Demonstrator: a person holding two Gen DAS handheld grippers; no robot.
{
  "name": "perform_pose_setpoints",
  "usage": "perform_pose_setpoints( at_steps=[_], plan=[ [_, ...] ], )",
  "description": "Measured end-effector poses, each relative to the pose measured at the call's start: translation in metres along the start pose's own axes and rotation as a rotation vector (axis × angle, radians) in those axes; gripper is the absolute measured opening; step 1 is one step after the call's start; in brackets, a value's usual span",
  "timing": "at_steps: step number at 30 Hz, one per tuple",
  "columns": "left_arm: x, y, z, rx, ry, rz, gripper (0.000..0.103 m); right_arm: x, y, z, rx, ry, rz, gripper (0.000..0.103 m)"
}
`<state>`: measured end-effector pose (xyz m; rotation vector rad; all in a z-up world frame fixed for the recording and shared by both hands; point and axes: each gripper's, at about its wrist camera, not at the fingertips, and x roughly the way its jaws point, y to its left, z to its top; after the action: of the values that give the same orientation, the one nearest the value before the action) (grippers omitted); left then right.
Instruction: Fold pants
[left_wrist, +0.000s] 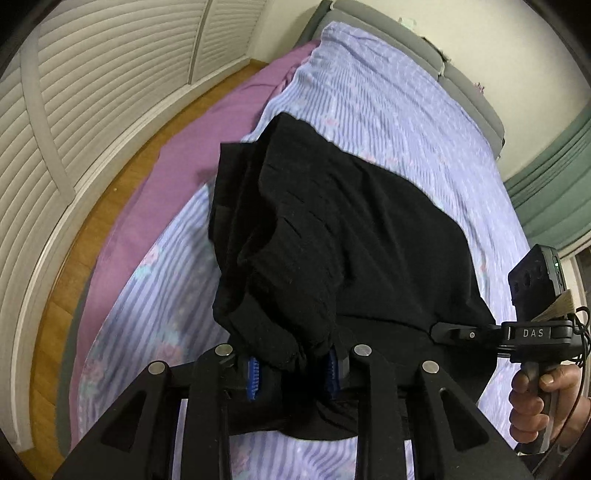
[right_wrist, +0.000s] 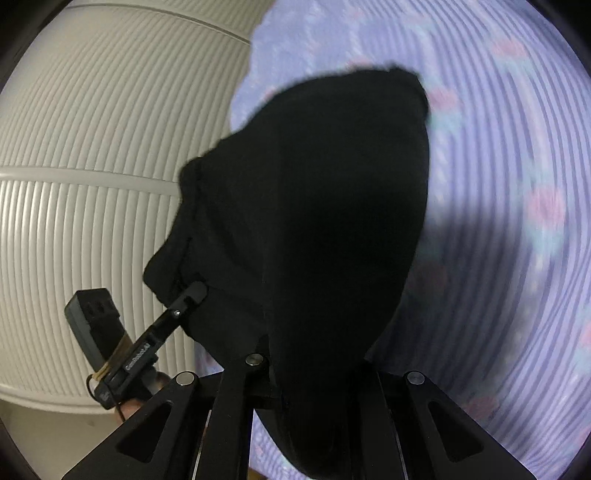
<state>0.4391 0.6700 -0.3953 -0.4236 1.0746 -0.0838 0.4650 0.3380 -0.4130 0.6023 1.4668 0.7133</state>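
The black pants (left_wrist: 332, 229) hang lifted above the bed, stretched between both grippers. My left gripper (left_wrist: 293, 369) is shut on a bunched edge of the pants; its blue pads (left_wrist: 254, 373) show on either side of the cloth. In the left wrist view my right gripper (left_wrist: 448, 330) grips the pants' other edge from the right, held by a hand (left_wrist: 543, 398). In the right wrist view the pants (right_wrist: 314, 221) drape over and hide my right gripper's fingertips (right_wrist: 314, 373). My left gripper (right_wrist: 192, 295) pinches the cloth at the left there.
The bed has a lilac striped floral sheet (left_wrist: 388, 110) with a purple sheet (left_wrist: 177, 166) underneath and a grey headboard (left_wrist: 461, 74). White louvred doors (left_wrist: 92, 92) and a strip of wooden floor (left_wrist: 129, 166) run along the left. Green curtain (left_wrist: 554, 177) at right.
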Motion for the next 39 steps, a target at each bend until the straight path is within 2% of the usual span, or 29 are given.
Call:
perform_pose_setpoints(
  at_steps=[2, 4, 6, 9, 10, 15, 16, 19, 21, 24, 26, 30, 32, 34, 37, 39],
  plan=[
    [-0.002, 0.006, 0.001, -0.002, 0.01, -0.01, 0.028, 0.004, 0.001, -0.004, 0.032, -0.002, -0.001, 0.012],
    [-0.004, 0.007, 0.002, 0.006, 0.016, -0.016, 0.03, 0.0, -0.002, -0.006, 0.05, -0.023, 0.007, 0.02],
    [-0.009, 0.006, 0.002, 0.016, 0.015, -0.018, 0.03, -0.006, 0.0, -0.017, 0.032, -0.042, -0.034, 0.036],
    [-0.023, 0.0, -0.004, 0.056, -0.007, 0.014, 0.037, -0.011, 0.001, -0.026, -0.029, -0.071, -0.096, 0.043],
    [-0.028, -0.001, -0.007, 0.065, -0.021, 0.023, 0.043, -0.016, 0.003, -0.032, -0.062, -0.082, -0.127, 0.045],
    [-0.059, -0.005, -0.027, 0.062, -0.125, 0.08, 0.051, -0.043, 0.037, -0.05, -0.318, -0.211, -0.344, 0.047],
    [-0.064, -0.006, -0.031, 0.056, -0.147, 0.09, 0.057, -0.047, 0.048, -0.051, -0.378, -0.246, -0.393, 0.048],
    [-0.069, -0.01, -0.044, 0.051, -0.156, 0.113, 0.063, -0.052, 0.065, -0.053, -0.481, -0.316, -0.463, 0.059],
    [-0.063, -0.009, -0.053, 0.023, -0.136, 0.108, 0.063, -0.052, 0.075, -0.053, -0.505, -0.319, -0.458, 0.063],
    [-0.048, 0.001, -0.064, -0.038, -0.105, 0.108, 0.063, -0.038, 0.073, -0.045, -0.473, -0.283, -0.439, 0.064],
    [-0.039, 0.008, -0.068, -0.062, -0.097, 0.107, 0.063, -0.031, 0.059, -0.046, -0.405, -0.242, -0.398, 0.064],
    [-0.032, 0.021, -0.065, -0.106, -0.133, 0.073, 0.062, -0.012, 0.034, -0.056, -0.306, -0.174, -0.28, 0.064],
    [-0.032, 0.025, -0.063, -0.122, -0.152, 0.039, 0.046, 0.004, 0.03, -0.06, -0.305, -0.156, -0.257, 0.064],
    [-0.029, 0.027, -0.06, -0.116, -0.145, 0.045, 0.017, 0.007, 0.028, -0.064, -0.302, -0.142, -0.24, 0.057],
    [-0.031, 0.022, -0.059, -0.067, -0.139, 0.055, 0.012, 0.016, 0.032, -0.063, -0.318, -0.113, -0.228, 0.014],
    [-0.038, 0.017, -0.059, -0.034, -0.14, 0.074, 0.01, 0.021, 0.04, -0.062, -0.339, -0.113, -0.23, 0.011]
  ],
)
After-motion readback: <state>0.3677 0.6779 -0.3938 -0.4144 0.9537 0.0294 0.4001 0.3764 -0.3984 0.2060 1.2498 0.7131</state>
